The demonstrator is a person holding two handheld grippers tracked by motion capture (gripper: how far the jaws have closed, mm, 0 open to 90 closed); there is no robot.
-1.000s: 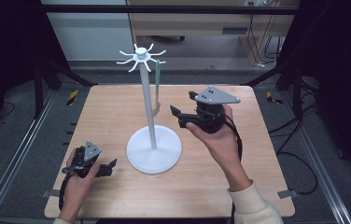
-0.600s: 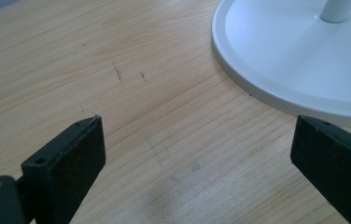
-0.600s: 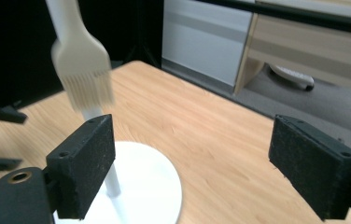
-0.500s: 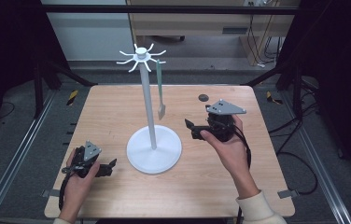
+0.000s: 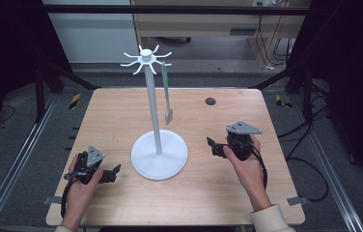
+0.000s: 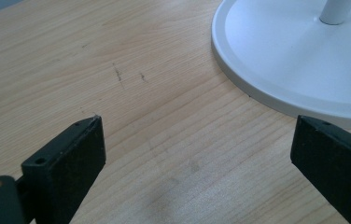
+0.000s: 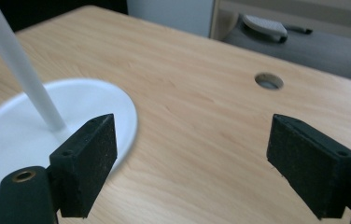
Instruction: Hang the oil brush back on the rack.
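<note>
Near the table's (image 5: 121, 104) right edge my right claw (image 5: 212, 146) hangs released, empty; my left claw (image 5: 113, 173), also spread, rests near the front left corner. With the green spatula (image 5: 167, 96) hanging from the white rack (image 5: 158, 150) mid-table, I judge the hanging done; nothing looks left.

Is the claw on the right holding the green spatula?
No, the right claw is open and empty above the table, while the green spatula hangs from the white stand.

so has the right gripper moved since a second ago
Yes. The right gripper has dropped from beside the white stand's pole toward the table, right of its base.
</note>
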